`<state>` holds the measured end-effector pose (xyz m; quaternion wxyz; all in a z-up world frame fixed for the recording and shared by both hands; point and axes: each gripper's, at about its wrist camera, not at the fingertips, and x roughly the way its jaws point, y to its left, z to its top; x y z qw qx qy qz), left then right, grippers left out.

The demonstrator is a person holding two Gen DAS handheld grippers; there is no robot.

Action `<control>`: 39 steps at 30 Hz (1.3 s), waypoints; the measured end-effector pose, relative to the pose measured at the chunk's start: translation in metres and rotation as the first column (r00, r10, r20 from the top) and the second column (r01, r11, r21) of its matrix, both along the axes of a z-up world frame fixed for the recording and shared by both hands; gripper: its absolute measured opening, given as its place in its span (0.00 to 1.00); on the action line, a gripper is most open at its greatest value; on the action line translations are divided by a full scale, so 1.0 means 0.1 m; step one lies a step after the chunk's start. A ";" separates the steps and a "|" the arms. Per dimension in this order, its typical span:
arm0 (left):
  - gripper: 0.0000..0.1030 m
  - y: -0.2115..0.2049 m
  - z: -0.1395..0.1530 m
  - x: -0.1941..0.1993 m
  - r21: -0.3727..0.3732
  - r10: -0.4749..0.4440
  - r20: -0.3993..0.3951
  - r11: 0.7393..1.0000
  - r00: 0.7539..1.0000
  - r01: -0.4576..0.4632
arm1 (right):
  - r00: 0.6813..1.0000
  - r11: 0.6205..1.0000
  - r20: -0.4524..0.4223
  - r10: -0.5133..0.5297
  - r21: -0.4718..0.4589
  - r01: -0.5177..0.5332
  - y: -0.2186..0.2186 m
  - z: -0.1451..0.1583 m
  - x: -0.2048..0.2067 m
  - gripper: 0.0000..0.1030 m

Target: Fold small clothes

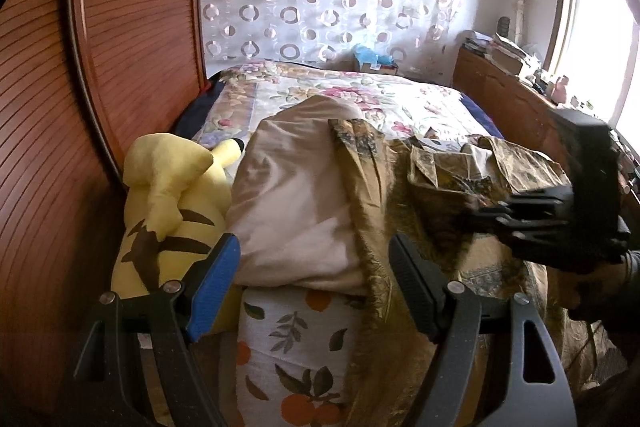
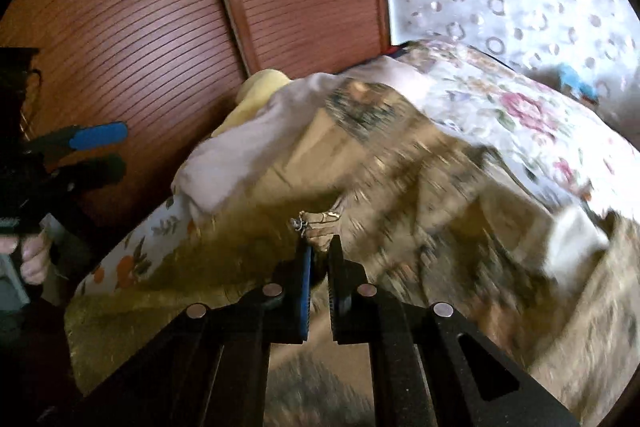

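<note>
Wooden slatted doors (image 1: 132,27) back the flowered bed (image 1: 340,99), where my gold patterned garment (image 1: 476,171) lies rumpled beside a yellow plush toy (image 1: 168,203). My left gripper (image 1: 316,291) hangs spread and empty; my right gripper (image 2: 319,255) is pinching a fold of the garment.
</note>
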<state>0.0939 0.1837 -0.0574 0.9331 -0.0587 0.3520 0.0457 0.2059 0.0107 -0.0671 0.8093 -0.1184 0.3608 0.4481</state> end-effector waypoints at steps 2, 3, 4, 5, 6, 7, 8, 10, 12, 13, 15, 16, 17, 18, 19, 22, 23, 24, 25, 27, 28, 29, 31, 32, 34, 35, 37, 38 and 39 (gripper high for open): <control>0.75 -0.02 -0.01 0.03 -0.002 -0.009 -0.003 1.000 1.000 0.009 | 1.000 1.000 -0.024 -0.019 0.001 0.019 -0.16 -0.01 -0.05 0.07; 0.75 -0.04 -0.01 0.05 -0.002 -0.013 -0.005 1.000 1.000 0.013 | 0.999 1.000 -0.035 -0.026 0.005 0.026 -0.23 -0.03 -0.09 0.07; 0.75 -0.06 -0.02 0.07 -0.003 -0.019 -0.005 1.000 1.000 0.019 | 0.999 0.999 -0.040 -0.033 0.008 0.033 -0.30 -0.05 -0.13 0.10; 0.75 -0.07 -0.02 0.08 -0.005 -0.024 -0.005 1.000 1.000 0.024 | 0.998 0.999 -0.042 -0.040 0.006 0.040 -0.35 -0.04 -0.17 0.17; 0.75 -0.09 -0.02 0.10 -0.007 -0.032 -0.006 0.999 0.999 0.032 | 0.998 0.999 -0.039 -0.053 -0.003 0.053 -0.38 -0.05 -0.20 0.20; 0.75 -0.10 -0.02 0.12 -0.007 -0.038 -0.007 0.999 0.999 0.038 | 0.997 0.998 -0.033 -0.069 -0.011 0.069 -0.42 -0.06 -0.22 0.26; 0.75 -0.13 -0.02 0.15 -0.003 -0.046 -0.010 0.999 0.999 0.046 | 0.996 0.997 -0.031 -0.078 -0.010 0.077 -0.46 0.00 -0.25 0.33; 0.75 -0.18 0.00 0.21 0.005 -0.059 -0.011 0.998 0.998 0.059 | 0.995 0.995 -0.023 -0.097 -0.001 0.097 -0.52 0.05 -0.28 0.39; 0.75 -0.22 0.00 0.27 0.012 -0.075 -0.010 0.997 0.997 0.075 | 0.992 0.992 -0.015 -0.122 -0.003 0.122 -0.58 0.10 -0.29 0.41; 0.75 -0.24 0.00 0.30 0.015 -0.079 -0.012 0.997 0.997 0.079 | 0.991 0.991 -0.008 -0.136 -0.005 0.136 -0.63 0.09 -0.29 0.41; 0.75 -0.27 0.00 0.38 0.022 -0.092 -0.011 0.995 0.996 0.092 | 0.985 0.985 0.006 -0.170 -0.012 0.170 -0.72 0.09 -0.27 0.41; 0.75 -0.28 0.00 0.41 0.023 -0.097 -0.010 0.995 0.995 0.097 | 0.982 0.982 0.012 -0.186 -0.014 0.186 -0.76 0.09 -0.25 0.41; 0.75 -0.29 0.00 0.47 0.020 -0.107 -0.012 0.994 0.994 0.107 | 0.978 0.978 0.016 -0.206 -0.016 0.206 -0.84 0.08 -0.23 0.41; 0.73 -0.30 -0.02 0.53 0.014 -0.119 -0.014 0.993 0.993 0.120 | 0.976 0.976 0.018 -0.219 -0.019 0.219 -0.88 0.11 -0.21 0.41; 0.71 -0.30 -0.02 0.58 0.009 -0.127 -0.016 0.992 0.992 0.127 | 0.971 0.971 0.025 -0.239 -0.022 0.240 -0.96 0.11 -0.20 0.41; 0.58 -0.29 -0.09 0.77 -0.001 -0.139 -0.042 0.990 0.989 0.139 | 0.953 0.953 0.047 -0.298 -0.042 0.300 -1.22 0.11 -0.19 0.41; 0.52 -0.29 -0.11 0.84 -0.002 -0.143 -0.051 0.990 0.988 0.143 | 0.948 0.948 0.052 -0.312 -0.051 0.315 -1.26 0.12 -0.20 0.41; 0.48 -0.29 -0.13 0.90 0.001 -0.143 -0.064 0.990 0.988 0.143 | 0.941 0.939 0.056 -0.334 -0.062 0.338 -1.35 0.10 -0.18 0.41; 0.46 -0.27 -0.17 0.99 0.007 -0.141 -0.081 0.990 0.987 0.142 | 0.935 0.933 0.057 -0.349 -0.070 0.352 -1.41 0.09 -0.18 0.41; 0.46 -0.27 -0.21 1.11 0.016 -0.136 -0.102 0.990 0.985 0.138 | 0.922 0.918 0.075 -0.380 -0.088 0.386 -1.53 0.08 -0.18 0.41; 0.46 -0.27 -0.22 1.15 0.021 -0.135 -0.108 0.990 0.985 0.138 | 0.914 0.910 0.085 -0.397 -0.096 0.404 -1.60 0.07 -0.19 0.41; 0.46 -0.27 -0.23 1.19 0.025 -0.134 -0.114 0.990 0.984 0.138 | 0.905 0.901 0.091 -0.415 -0.102 0.423 -1.68 0.06 -0.20 0.41; 0.45 -0.27 -0.24 1.26 0.021 -0.135 -0.121 0.990 0.983 0.139 | 0.892 0.886 0.086 -0.443 -0.107 0.451 -1.79 0.06 -0.20 0.41; 0.44 -0.26 -0.25 1.29 0.014 -0.134 -0.126 0.990 0.983 0.137 | 0.886 0.879 0.083 -0.457 -0.110 0.464 -1.85 0.06 -0.21 0.41; 0.43 -0.25 -0.27 1.35 0.010 -0.134 -0.135 0.991 0.982 0.136 | 0.875 0.868 0.080 -0.477 -0.118 0.483 -1.95 0.05 -0.20 0.41; 0.43 -0.25 -0.29 1.38 0.011 -0.132 -0.142 0.991 0.981 0.135 | 0.872 0.864 0.077 -0.483 -0.119 0.489 -1.98 0.05 -0.21 0.41; 0.43 -0.25 -0.32 1.44 0.012 -0.129 -0.156 0.991 0.979 0.132 | 0.869 0.861 0.067 -0.490 -0.121 0.495 -2.02 0.04 -0.23 0.41; 0.43 -0.25 -0.33 1.45 0.008 -0.130 -0.161 0.991 0.978 0.133 | 0.868 0.859 0.062 -0.492 -0.124 0.496 -2.02 0.03 -0.25 0.41; 0.39 -0.25 -0.35 1.47 0.004 -0.131 -0.167 0.991 0.977 0.134 | 0.868 0.860 0.069 -0.491 -0.119 0.496 -2.02 0.04 -0.24 0.41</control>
